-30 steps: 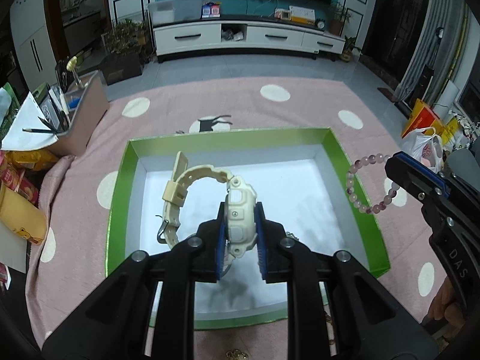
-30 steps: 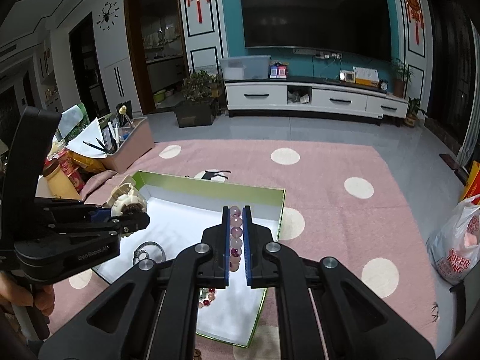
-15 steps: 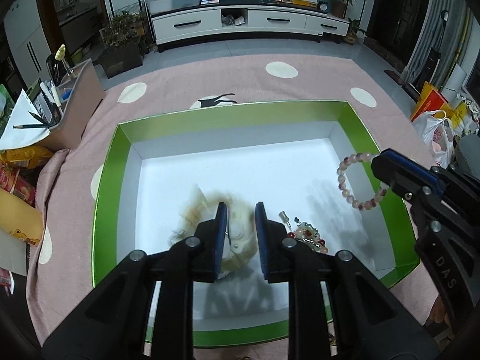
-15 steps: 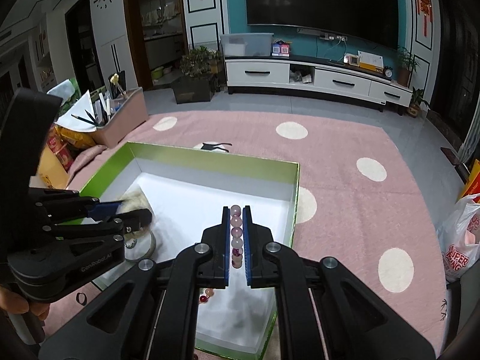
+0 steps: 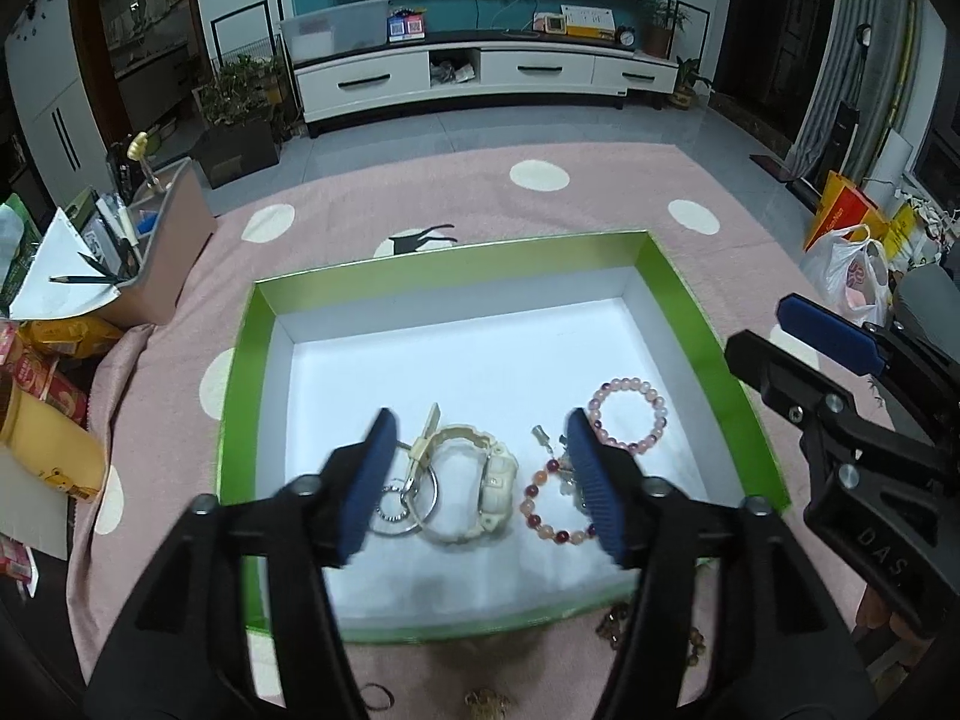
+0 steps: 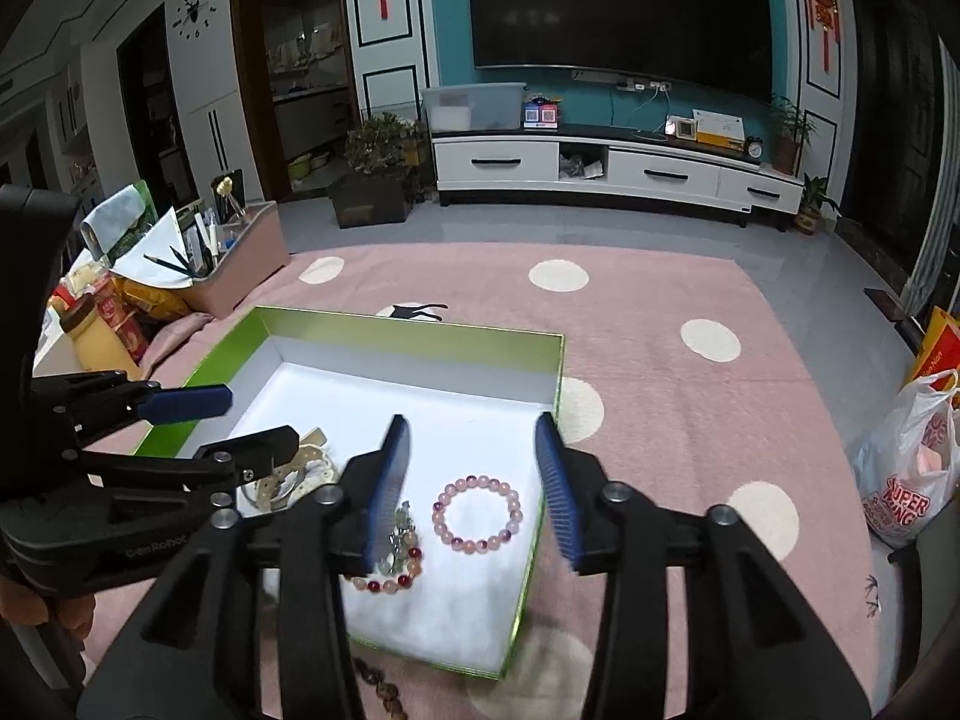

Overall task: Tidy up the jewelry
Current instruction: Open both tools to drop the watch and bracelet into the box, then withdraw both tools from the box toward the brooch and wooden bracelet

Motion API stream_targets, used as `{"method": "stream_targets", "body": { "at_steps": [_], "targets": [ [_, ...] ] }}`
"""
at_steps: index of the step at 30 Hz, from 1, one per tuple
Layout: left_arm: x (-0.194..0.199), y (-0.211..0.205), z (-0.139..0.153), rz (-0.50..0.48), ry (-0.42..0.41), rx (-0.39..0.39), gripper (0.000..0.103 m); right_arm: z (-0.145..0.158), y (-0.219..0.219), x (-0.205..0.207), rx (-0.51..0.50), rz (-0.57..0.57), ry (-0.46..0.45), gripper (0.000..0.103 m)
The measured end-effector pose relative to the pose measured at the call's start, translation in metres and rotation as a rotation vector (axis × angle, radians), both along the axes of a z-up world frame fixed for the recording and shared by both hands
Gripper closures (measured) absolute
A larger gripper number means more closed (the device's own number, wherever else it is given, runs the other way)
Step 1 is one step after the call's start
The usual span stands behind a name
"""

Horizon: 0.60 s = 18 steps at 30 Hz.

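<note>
Jaws on your left gripper and right gripper have just been opening and now grip nothing, with the cream watch lying flat below your left pair and the pink bead bracelet below your right, both inside the green-rimmed box.
</note>
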<state>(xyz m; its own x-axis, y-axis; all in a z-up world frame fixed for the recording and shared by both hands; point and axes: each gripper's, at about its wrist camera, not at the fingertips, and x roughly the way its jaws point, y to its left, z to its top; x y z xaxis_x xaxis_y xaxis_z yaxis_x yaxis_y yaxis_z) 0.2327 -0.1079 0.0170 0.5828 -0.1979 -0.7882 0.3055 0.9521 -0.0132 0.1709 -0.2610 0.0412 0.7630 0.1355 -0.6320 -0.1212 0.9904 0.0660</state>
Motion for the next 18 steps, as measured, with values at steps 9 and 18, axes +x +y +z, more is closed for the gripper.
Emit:
{"method": "stream_targets", "body": {
  "at_steps": [9,18],
  "targets": [
    [-0.044,0.023,0.026,0.033,-0.042,-0.048,0.011,0.018,-0.024,-0.051,0.051,-0.029,-0.029,0.041],
    [-0.095,0.058,0.027,0.079,-0.037,-0.07,0.003,0.02,-0.036,-0.101,0.092,-0.027,-0.044,0.034]
  ]
}}
